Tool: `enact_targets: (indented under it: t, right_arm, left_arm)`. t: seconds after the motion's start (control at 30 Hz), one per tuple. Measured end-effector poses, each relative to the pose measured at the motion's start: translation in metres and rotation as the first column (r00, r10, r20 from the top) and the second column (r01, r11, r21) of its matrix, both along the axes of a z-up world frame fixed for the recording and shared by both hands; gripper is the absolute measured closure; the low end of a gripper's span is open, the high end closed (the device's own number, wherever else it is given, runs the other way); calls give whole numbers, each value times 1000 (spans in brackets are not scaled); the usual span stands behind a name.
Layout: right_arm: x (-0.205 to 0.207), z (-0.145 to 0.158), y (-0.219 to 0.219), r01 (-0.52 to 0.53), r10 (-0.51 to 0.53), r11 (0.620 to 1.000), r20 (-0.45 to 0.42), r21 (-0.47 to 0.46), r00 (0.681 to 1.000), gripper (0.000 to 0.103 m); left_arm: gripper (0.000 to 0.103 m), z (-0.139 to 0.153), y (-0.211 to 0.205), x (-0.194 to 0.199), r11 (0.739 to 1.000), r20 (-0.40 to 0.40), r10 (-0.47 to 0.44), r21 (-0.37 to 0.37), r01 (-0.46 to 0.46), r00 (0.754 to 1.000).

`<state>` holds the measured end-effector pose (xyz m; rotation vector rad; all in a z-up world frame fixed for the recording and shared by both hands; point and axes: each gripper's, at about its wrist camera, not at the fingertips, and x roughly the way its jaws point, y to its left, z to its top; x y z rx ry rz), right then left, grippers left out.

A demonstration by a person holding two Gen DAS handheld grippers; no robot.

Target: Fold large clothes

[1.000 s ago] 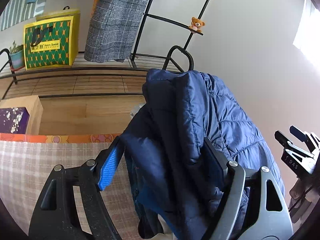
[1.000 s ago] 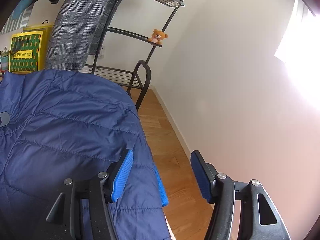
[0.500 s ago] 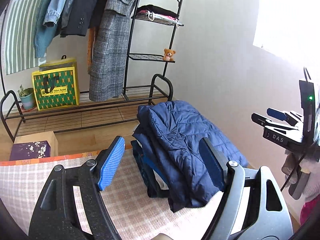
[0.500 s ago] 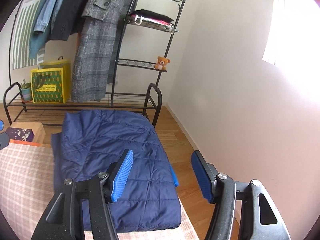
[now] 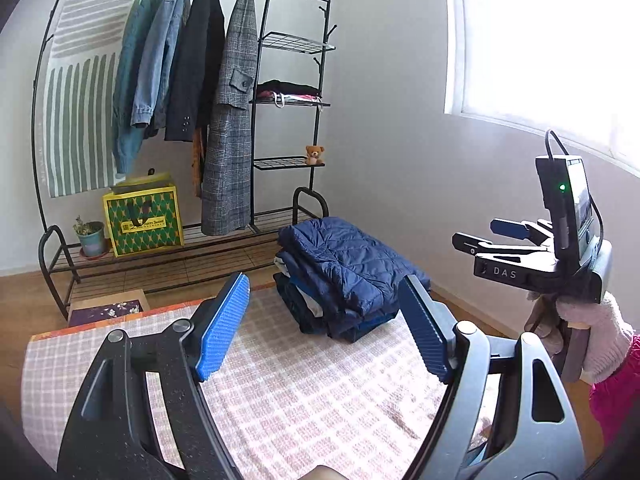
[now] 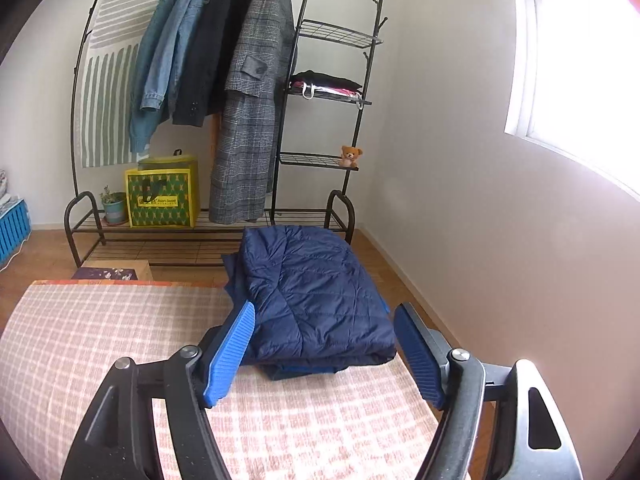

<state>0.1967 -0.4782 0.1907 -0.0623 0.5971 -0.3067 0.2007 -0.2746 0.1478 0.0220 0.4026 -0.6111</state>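
Note:
A folded navy quilted jacket (image 5: pixel 348 260) (image 6: pixel 316 292) lies on top of a stack of folded clothes at the far right corner of the checked table cloth (image 5: pixel 312 392) (image 6: pixel 100 352). My left gripper (image 5: pixel 322 282) hovers above the cloth, well back from the stack, open and empty. My right gripper (image 6: pixel 326 309) also hangs back from the jacket; its jaws are opening with nothing between them. In the left wrist view the right gripper (image 5: pixel 486 234) shows from the side, held by a hand in a pale glove (image 5: pixel 596 336).
A black clothes rack (image 6: pixel 280 216) with hanging coats (image 6: pixel 248 120), a yellow-green bag (image 6: pixel 162 194), a plant pot (image 6: pixel 114 206) and a small teddy bear (image 6: pixel 350 156) stands beyond the table. A box (image 6: pixel 112 272) sits on the wooden floor. The wall and a window (image 6: pixel 580 80) are on the right.
Both grippers have drawn back and up from the jacket. One second ago it filled the left jaws; now it lies folded on the stack. The right jaws stand wider.

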Motion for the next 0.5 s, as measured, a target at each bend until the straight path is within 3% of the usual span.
enact_targets:
  t: [0.17,0.33,0.5]
  right_arm:
    - [-44,-9,22,20,-22,999,38,49,999,24]
    - [-61,-31,37,41,-45,996,56,80,997,19]
    - [-63,-64,54,36,-39,997,39,66,998,14]
  left_arm:
    - [23,-11,26,-45,1000,1,-14,3,14,1000]
    - [21,-33,40,-71,1000,-10,-12,29,12,1000]
    - [9,-53,50,-83,1000,-18,5,27,-5,1000]
